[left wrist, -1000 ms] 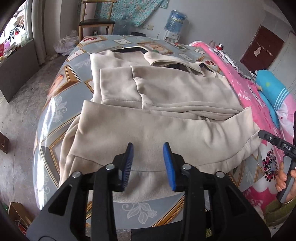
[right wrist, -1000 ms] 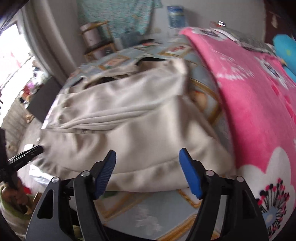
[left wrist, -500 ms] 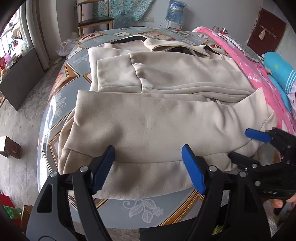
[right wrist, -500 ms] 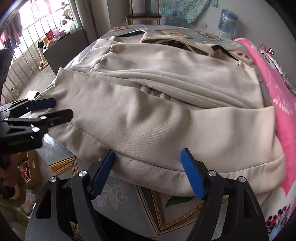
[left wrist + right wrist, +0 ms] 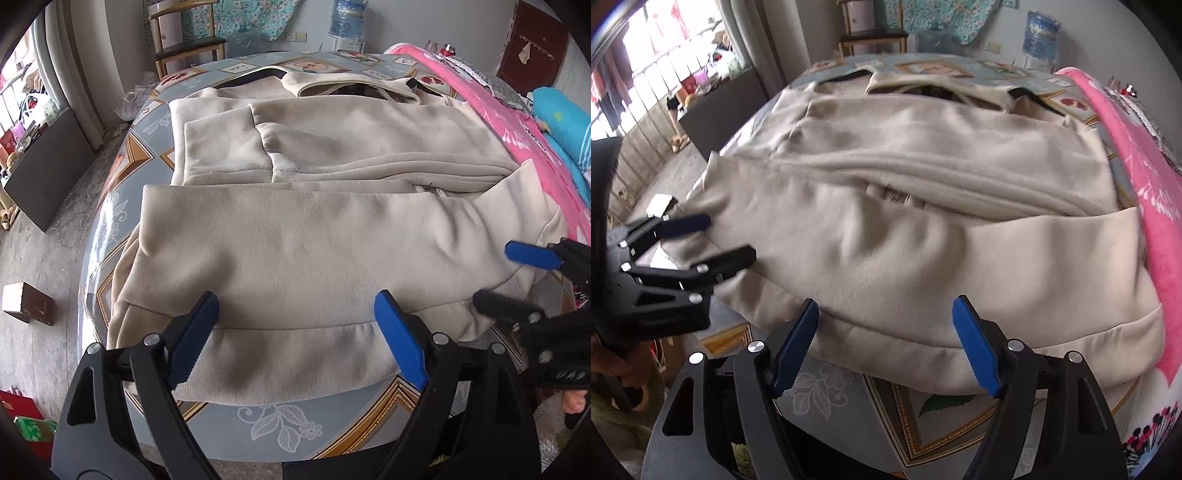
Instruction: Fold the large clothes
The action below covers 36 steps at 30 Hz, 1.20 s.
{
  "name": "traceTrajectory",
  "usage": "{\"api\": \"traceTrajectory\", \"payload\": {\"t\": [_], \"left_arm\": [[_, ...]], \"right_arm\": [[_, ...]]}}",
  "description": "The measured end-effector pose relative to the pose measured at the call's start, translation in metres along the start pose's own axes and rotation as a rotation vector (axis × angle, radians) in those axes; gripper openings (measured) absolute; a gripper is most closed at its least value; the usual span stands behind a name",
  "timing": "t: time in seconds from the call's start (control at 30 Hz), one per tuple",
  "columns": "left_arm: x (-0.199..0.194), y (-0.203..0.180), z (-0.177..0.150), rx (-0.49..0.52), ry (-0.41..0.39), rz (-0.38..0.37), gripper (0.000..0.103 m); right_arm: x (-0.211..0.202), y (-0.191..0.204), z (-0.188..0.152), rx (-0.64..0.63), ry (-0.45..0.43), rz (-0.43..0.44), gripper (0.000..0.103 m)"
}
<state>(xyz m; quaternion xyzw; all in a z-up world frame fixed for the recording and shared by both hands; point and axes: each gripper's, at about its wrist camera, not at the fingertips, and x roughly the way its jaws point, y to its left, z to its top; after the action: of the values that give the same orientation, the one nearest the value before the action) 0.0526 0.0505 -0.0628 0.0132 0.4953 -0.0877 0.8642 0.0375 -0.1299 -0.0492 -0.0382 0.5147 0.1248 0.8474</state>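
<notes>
Covering most of the patterned table point(image 5: 110, 229) ahead of both tongs, the beige hoodie point(image 5: 314, 251) lies flat with its sleeves folded across the chest and its ribbed bottom hem nearest the tips. The left gripper point(image 5: 295, 332) hovers over the left part of that hem, its jaws opening wide with only cloth below them and nothing pinched; the right gripper point(image 5: 886, 343) hangs over the right part, jaws spread and also empty. My guess is that both mean to take the hem and carry it toward the collar. The likely fault is a shallow bite: the fleece is thick and layered, so the pads may catch only the top ply and leave the back panel behind, or drag the folded sleeves askew. The tablecloth looks glossy and slick, so the whole soft, heavy garment could slide toward the pink blanket point(image 5: 1145, 192) right of the tongs.
</notes>
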Motion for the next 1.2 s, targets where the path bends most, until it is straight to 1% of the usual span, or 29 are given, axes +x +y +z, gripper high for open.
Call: {"api": "traceTrajectory", "payload": {"t": [0.1,0.2,0.27,0.4,0.5,0.63,0.7,0.73,0.77,0.8,0.87,0.93,0.97,1.07,1.13,1.2], "left_arm": [[0.000,0.000,0.000,-0.001,-0.001,-0.001,0.083],[0.000,0.001,0.000,-0.008,-0.007,-0.002,0.083],[-0.003,0.004,0.000,-0.024,-0.025,-0.006,0.083],[-0.021,0.019,-0.003,-0.058,-0.111,0.008,0.083],[-0.038,0.039,-0.008,-0.098,-0.178,0.026,0.083],[-0.053,0.065,-0.012,-0.144,-0.229,0.028,0.083],[-0.053,0.076,-0.014,-0.161,-0.226,0.013,0.083],[-0.053,0.080,-0.015,-0.170,-0.222,0.003,0.081],[-0.053,0.082,-0.015,-0.172,-0.218,-0.007,0.077],[-0.052,0.084,-0.016,-0.174,-0.209,-0.016,0.075],[-0.049,0.086,-0.015,-0.167,-0.197,-0.031,0.068],[-0.045,0.087,-0.012,-0.162,-0.183,-0.049,0.063],[-0.042,0.087,-0.009,-0.159,-0.167,-0.050,0.058],[-0.028,0.087,0.002,-0.150,-0.102,-0.019,0.050],[-0.017,0.089,0.008,-0.157,-0.044,-0.009,0.047],[-0.008,0.095,0.010,-0.187,0.006,-0.018,0.047]], "right_arm": [[-0.007,-0.007,0.001,0.015,-0.040,0.006,0.073],[0.008,-0.011,-0.005,0.031,0.010,0.007,0.074],[0.013,-0.012,-0.008,0.026,-0.003,0.012,0.075],[0.008,-0.018,-0.004,0.059,-0.008,0.033,0.075],[0.002,-0.023,-0.001,0.078,-0.035,0.052,0.075],[-0.006,-0.029,0.003,0.098,-0.079,0.081,0.075],[0.000,-0.031,0.005,0.099,-0.067,0.083,0.075],[0.006,-0.032,0.005,0.103,-0.049,0.084,0.075],[0.012,-0.034,0.004,0.112,-0.028,0.088,0.075],[0.015,-0.035,0.002,0.124,-0.019,0.092,0.076],[0.014,-0.035,0.002,0.124,-0.026,0.095,0.076],[0.015,-0.034,0.002,0.118,-0.023,0.095,0.076],[0.015,-0.034,0.002,0.117,-0.024,0.096,0.076],[0.015,-0.033,0.002,0.118,-0.020,0.098,0.076],[0.015,-0.033,0.003,0.118,-0.019,0.094,0.076],[0.015,-0.032,0.003,0.115,-0.016,0.088,0.076]]}}
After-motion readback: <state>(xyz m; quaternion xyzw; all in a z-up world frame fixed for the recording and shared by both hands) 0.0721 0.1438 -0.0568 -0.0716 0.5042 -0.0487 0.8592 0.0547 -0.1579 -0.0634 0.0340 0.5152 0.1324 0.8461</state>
